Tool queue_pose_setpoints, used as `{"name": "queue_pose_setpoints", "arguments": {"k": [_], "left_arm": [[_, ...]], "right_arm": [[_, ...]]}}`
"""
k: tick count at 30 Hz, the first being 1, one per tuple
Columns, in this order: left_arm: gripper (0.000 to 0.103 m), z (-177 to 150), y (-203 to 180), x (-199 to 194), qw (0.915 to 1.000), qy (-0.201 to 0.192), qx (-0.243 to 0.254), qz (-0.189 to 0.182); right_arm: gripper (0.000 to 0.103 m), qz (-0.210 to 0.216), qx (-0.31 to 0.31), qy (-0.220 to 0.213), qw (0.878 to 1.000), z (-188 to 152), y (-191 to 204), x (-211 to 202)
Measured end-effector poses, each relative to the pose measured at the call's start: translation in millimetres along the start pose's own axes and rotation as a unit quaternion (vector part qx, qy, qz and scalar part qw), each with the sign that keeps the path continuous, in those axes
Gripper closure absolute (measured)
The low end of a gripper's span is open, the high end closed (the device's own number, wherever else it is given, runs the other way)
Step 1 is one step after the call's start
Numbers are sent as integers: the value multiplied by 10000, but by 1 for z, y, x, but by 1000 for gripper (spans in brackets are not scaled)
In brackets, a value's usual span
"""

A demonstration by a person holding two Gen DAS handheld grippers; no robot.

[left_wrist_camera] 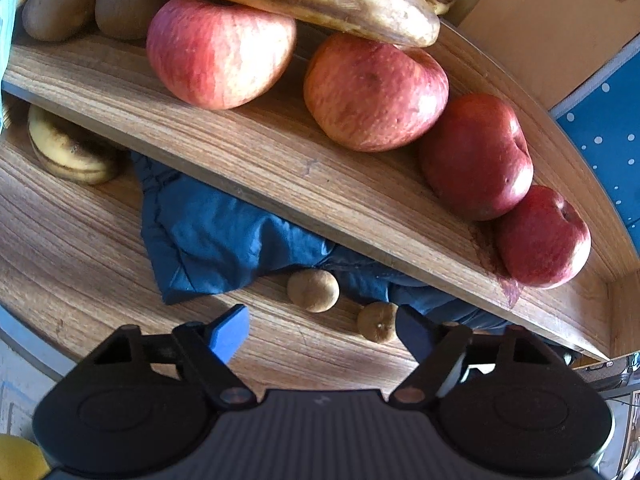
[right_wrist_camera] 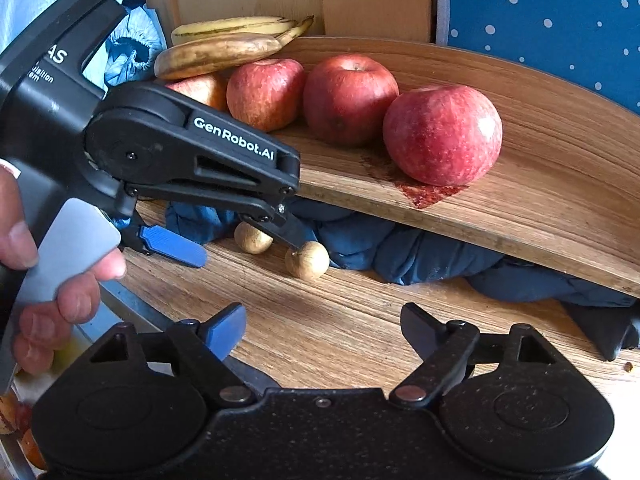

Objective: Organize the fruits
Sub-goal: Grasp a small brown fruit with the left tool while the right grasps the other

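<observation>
The left gripper (right_wrist_camera: 236, 248) is held low with its jaws wide, empty, so that the two small brown fruits (right_wrist_camera: 307, 260) on the lower board can be reached; beside them a blue cloth (right_wrist_camera: 400, 256) is bunched, while four apples (right_wrist_camera: 442, 134) are lined along the upper shelf (right_wrist_camera: 540, 184); the right gripper (right_wrist_camera: 324, 330) is spread wide and empty

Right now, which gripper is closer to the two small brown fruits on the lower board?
Left. The left gripper is open right at the brown fruits, one finger touching the nearer one. The right gripper is open, farther back over bare board.
</observation>
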State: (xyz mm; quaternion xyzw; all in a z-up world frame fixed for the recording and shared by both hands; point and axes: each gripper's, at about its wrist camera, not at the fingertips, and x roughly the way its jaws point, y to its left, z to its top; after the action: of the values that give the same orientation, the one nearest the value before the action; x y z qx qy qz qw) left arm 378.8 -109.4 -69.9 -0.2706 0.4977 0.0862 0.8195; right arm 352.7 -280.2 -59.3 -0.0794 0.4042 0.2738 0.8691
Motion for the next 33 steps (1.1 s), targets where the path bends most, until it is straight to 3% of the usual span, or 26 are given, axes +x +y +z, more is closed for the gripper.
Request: {"name": "queue_pose_setpoints", "arguments": {"k": [10, 25, 33], "left_arm": [[34, 9, 0, 3, 10000, -33, -31, 59], [60, 20, -2, 4, 9999, -38, 16, 154], [66, 26, 4, 10, 9997, -70, 59, 234]], "right_arm": [[40, 83, -17, 16, 10000, 11, 2, 13], [59, 203, -114, 118, 9997, 27, 3, 39], [71, 277, -147, 111, 9994, 29, 4, 43]]}}
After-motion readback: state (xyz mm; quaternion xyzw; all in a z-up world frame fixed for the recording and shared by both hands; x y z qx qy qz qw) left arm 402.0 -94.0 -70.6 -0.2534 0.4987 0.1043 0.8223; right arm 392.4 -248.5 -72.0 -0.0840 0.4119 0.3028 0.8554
